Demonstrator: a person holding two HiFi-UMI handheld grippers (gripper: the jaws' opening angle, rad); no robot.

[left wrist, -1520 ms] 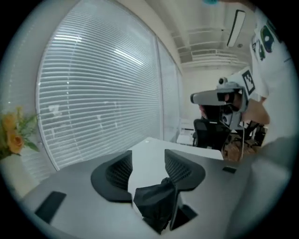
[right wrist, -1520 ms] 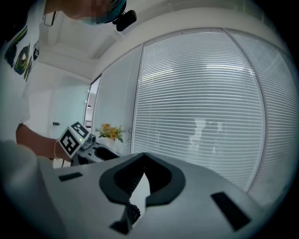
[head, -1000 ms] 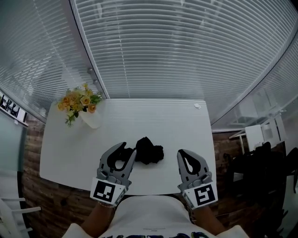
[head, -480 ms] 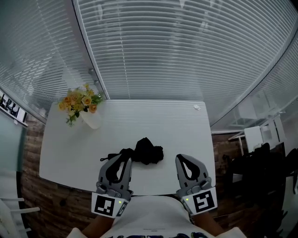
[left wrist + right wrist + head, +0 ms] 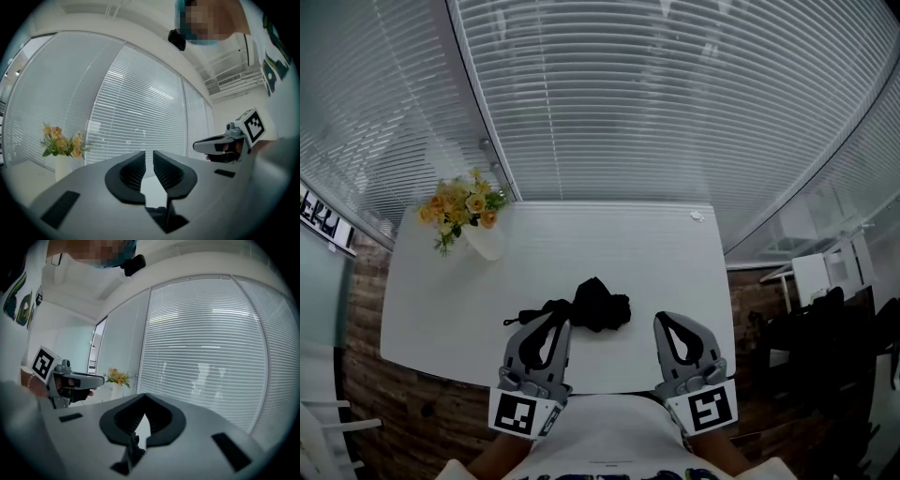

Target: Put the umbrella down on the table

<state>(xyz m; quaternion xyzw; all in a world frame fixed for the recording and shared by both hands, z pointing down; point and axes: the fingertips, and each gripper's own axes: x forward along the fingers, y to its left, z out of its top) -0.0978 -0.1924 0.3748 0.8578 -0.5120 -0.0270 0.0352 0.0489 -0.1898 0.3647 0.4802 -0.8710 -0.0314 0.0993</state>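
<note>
The black folded umbrella (image 5: 602, 305) lies on the white table (image 5: 609, 244), a little in front of its middle. Its thin strap (image 5: 525, 315) trails off to the left. My left gripper (image 5: 560, 323) hovers at the table's near edge, with its tips just short of the strap; it is shut and holds nothing. In the left gripper view the left gripper (image 5: 148, 153) shows only a thin slit between its jaws. My right gripper (image 5: 668, 321) is to the right of the umbrella, apart from it. In the right gripper view the right gripper (image 5: 143, 397) is shut, tips together and empty.
A white vase of yellow and orange flowers (image 5: 472, 217) stands at the table's far left corner. A small pale object (image 5: 697, 215) lies at the far right corner. Window blinds (image 5: 656, 103) rise behind the table. Dark chairs (image 5: 825, 328) stand off to the right.
The left gripper stood open around the umbrella's left end; it has drawn back toward me and shut. The strap now shows stretched out to the left. The right gripper has hardly moved.
</note>
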